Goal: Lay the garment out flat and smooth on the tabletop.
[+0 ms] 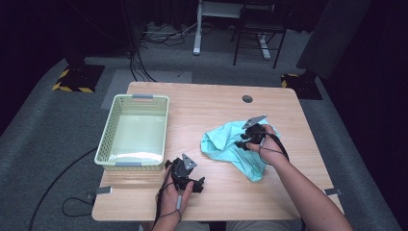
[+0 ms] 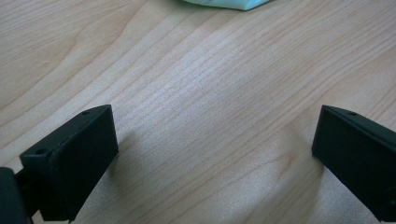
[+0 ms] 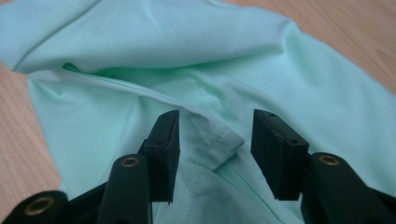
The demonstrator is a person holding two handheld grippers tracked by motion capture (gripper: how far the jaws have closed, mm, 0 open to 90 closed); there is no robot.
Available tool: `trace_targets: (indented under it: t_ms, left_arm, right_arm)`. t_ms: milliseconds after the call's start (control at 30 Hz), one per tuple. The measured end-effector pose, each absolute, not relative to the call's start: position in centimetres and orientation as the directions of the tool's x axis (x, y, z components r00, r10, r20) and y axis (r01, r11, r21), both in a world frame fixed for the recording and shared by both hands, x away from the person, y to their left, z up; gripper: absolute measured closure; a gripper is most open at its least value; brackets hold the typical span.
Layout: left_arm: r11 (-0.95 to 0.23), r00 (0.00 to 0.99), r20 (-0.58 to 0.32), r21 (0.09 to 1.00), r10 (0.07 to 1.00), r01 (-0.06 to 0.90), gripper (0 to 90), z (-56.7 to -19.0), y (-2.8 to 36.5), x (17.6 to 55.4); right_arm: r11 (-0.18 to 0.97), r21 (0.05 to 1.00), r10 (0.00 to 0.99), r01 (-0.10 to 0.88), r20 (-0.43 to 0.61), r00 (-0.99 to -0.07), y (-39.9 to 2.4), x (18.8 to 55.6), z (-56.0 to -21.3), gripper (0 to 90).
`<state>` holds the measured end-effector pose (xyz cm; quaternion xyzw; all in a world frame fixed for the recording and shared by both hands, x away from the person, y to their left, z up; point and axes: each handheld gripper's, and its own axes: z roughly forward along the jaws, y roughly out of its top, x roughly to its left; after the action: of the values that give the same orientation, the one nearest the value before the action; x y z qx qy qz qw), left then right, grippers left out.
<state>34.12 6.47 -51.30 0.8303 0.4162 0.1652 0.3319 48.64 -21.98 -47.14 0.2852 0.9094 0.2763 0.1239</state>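
Here the right hand-held gripper (image 3: 212, 140) hangs over a crumpled mint-green garment (image 3: 154, 51) on the bench (image 1: 288, 110), jaws half-parted, a folded hem corner (image 3: 219, 144) between them; pads not pressing, nothing gripped. Cloth looks light, soft and limp, likely to sag and drag; that stitched doubled edge just ahead of the jaws seems the firmest hold. Left hand-held gripper (image 2: 215, 154) rests open over bare wood, the garment well beyond its jaws. Pale green perforated basket (image 1: 111, 126) stands just beyond the left hand-held gripper, nothing inside.

Mint-green cloth (image 1: 230, 147), pale-green basket (image 1: 108, 137)
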Motion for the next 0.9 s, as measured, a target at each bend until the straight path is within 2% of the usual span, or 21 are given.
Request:
trace_targets:
  t_ms: [67, 267, 333, 900]
  left_arm:
    - [-0.436, 0.600, 0.000, 0.688, 0.800, 0.580, 0.1, -51.3, 6.5, 34.1]
    - [-0.431, 0.597, -0.005, 0.688, 0.802, 0.584, 0.1, -51.3, 6.6, 34.0]
    - [-0.430, 0.595, -0.004, 0.688, 0.804, 0.585, 0.1, -51.3, 6.6, 34.0]
    - [-0.428, 0.593, -0.002, 0.689, 0.805, 0.585, 0.1, -51.3, 7.2, 33.6]
  right_arm:
    - [0.682, 0.566, 0.589, 0.463, -0.049, -0.807, -21.9, 49.0, -47.6, 53.8]
    - [0.687, 0.544, 0.588, 0.483, -0.024, -0.809, -21.9, 48.8, -47.7, 80.7]
    - [0.688, 0.544, 0.585, 0.481, -0.023, -0.811, -21.9, 48.7, -47.5, 84.2]
    - [0.661, 0.605, 0.577, 0.443, -0.034, -0.816, -22.3, 46.4, -43.9, 86.4]
